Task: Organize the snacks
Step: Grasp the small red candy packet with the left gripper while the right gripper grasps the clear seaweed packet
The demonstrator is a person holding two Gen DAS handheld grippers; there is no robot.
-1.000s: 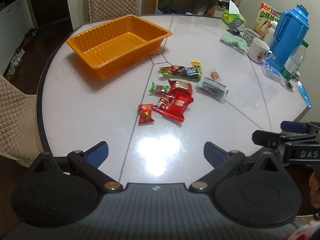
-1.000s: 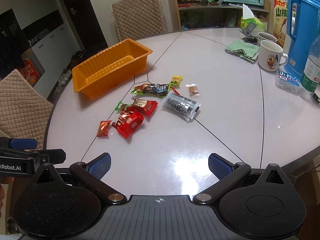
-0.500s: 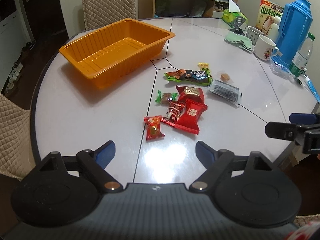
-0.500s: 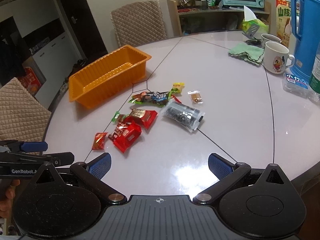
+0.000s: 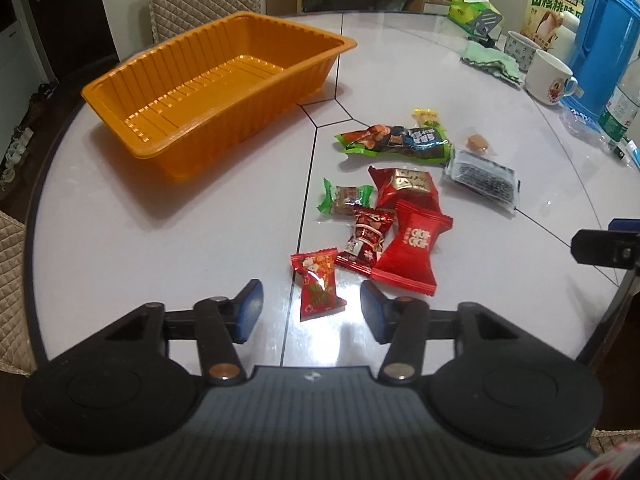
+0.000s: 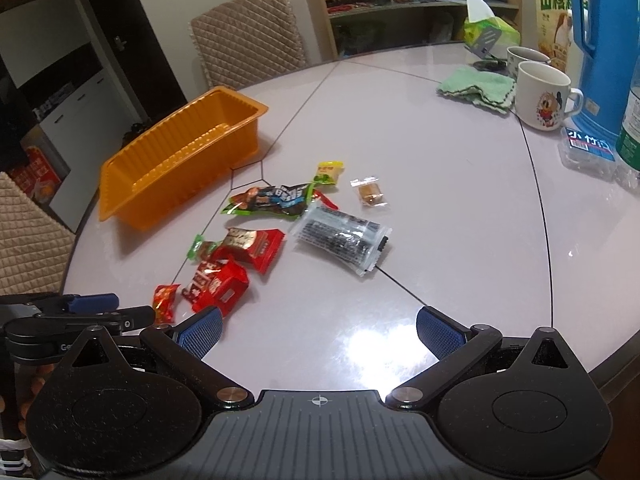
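Observation:
An empty orange tray (image 5: 120, 84) stands at the table's far left. Several wrapped snacks lie in a loose group to its right. Nearest is a small red packet (image 5: 318, 284), then a big red packet (image 5: 412, 252), a green candy (image 5: 346, 199), a long green packet (image 5: 396, 140) and a black-and-silver packet (image 5: 482, 178). My left gripper (image 5: 311, 306) hovers low with its jaws closing. The small red packet lies between its blue pads, which are not touching it. My right gripper (image 6: 319, 330) stands open over bare table, nothing between its fingers.
Two mugs (image 6: 542, 94), a green cloth (image 6: 476, 88), a blue thermos (image 6: 600, 48) and a water bottle (image 6: 632, 128) crowd the far right. Quilted chairs (image 6: 248, 36) stand behind and left of the round table. The table's near edge lies just under both grippers.
My left gripper has come forward and down to the snacks, and its jaws have narrowed around the small red packet. The right gripper has also moved a little nearer the pile.

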